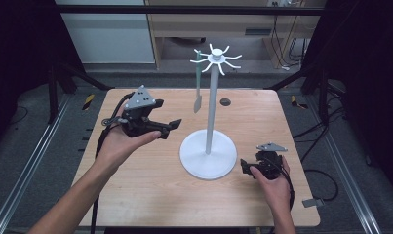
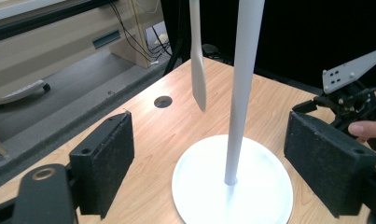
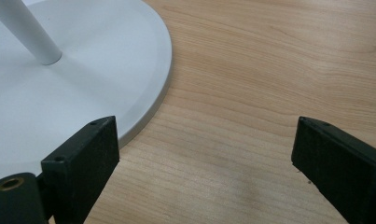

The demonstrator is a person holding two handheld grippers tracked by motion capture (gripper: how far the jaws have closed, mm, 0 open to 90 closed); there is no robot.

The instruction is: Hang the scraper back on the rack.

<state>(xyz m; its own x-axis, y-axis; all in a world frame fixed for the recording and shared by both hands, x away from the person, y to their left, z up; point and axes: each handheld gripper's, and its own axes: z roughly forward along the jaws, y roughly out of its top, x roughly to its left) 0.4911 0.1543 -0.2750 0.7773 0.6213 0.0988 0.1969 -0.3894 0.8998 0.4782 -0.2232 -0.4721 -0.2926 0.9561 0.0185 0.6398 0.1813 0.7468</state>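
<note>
Spatula [image 1: 198, 83] on white rack [image 1: 208, 155], pole [image 2: 241, 88] beside, table [image 1: 150, 190] beneath.

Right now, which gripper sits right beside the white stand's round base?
The right gripper, low beside the base. The left gripper is raised, farther off.

my white stand [image 1: 211, 112] sits upright mid-table on its round base, a pale green spatula [image 1: 198, 83] hanging from one top hook.
</note>
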